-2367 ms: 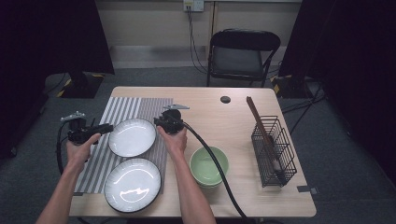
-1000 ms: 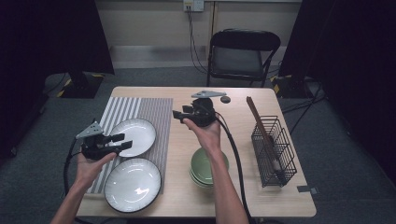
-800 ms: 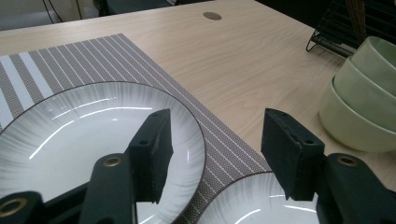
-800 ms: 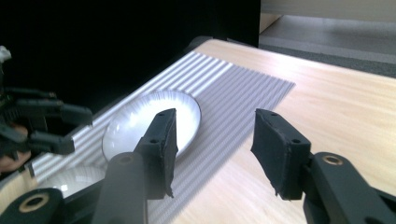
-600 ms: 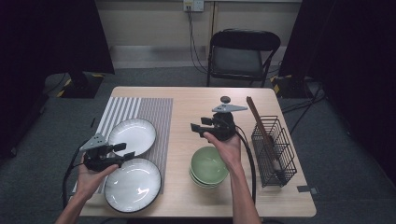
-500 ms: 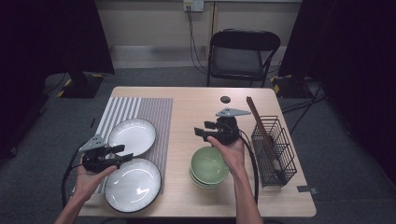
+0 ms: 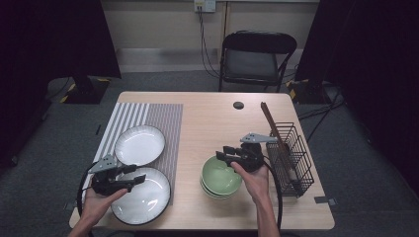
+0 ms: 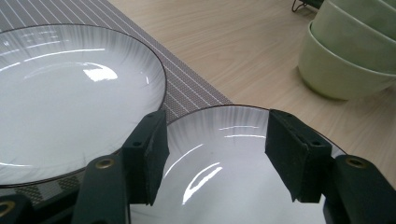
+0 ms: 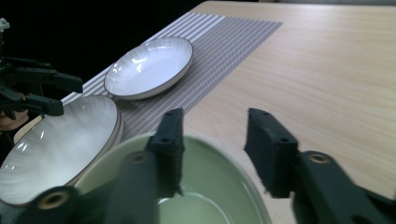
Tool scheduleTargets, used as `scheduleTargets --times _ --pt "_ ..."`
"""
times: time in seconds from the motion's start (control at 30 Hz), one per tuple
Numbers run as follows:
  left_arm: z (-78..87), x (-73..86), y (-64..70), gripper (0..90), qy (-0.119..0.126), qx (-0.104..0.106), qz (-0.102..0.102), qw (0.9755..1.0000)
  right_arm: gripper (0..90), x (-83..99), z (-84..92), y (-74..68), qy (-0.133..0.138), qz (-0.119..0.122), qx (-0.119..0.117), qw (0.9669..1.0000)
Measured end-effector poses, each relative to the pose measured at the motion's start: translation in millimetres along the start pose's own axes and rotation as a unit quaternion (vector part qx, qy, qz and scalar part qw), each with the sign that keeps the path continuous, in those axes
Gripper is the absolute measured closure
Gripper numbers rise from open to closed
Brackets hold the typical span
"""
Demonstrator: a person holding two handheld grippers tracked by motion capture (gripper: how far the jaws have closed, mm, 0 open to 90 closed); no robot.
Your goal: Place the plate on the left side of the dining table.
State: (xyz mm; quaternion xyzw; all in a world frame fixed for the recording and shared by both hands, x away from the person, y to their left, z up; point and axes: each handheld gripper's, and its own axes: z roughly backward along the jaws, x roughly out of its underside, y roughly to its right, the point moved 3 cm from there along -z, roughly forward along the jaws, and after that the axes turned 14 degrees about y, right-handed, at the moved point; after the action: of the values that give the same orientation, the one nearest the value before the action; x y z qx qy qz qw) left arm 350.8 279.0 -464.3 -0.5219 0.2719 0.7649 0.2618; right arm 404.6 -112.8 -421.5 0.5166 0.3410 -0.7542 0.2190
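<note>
1. Left gripper (image 7: 132, 174) hovering over the near plate (image 7: 143, 197), roughly 7 o'clock on the table (image 7: 207, 123). Jaws apart and just been opening, nothing pinched; plate rim in the gap below them in the left gripper view.
2. Far plate (image 7: 140, 144) sitting at about 12 o'clock from the near one, on the striped mat (image 7: 158, 116), rims just beside each other.
3. Right gripper (image 7: 226, 154) over the stacked green bowls (image 7: 221, 177), around 5 o'clock on the table. Jaws just been closing, straddling the top bowl's rim (image 9: 219, 149); can't tell whether the pads actually press on it yet.
4. Wire rack (image 7: 291, 153) at 3 o'clock from the bowls, near but apart.
</note>
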Motion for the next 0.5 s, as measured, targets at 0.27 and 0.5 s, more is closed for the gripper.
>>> scheduleTargets --times 0.27,0.5 --pt "-10.9 -7.9 13.6 39.4 0.005 0.035 0.002 0.9994 70.2 4.5 2.4 4.1 -0.002 -0.001 0.011 0.9999" --pt "-35.3 -21.2 34.3 41.0 -0.001 0.067 -0.019 0.9975 71.4 5.0 3.3 6.7 0.0 -0.006 0.005 1.0"
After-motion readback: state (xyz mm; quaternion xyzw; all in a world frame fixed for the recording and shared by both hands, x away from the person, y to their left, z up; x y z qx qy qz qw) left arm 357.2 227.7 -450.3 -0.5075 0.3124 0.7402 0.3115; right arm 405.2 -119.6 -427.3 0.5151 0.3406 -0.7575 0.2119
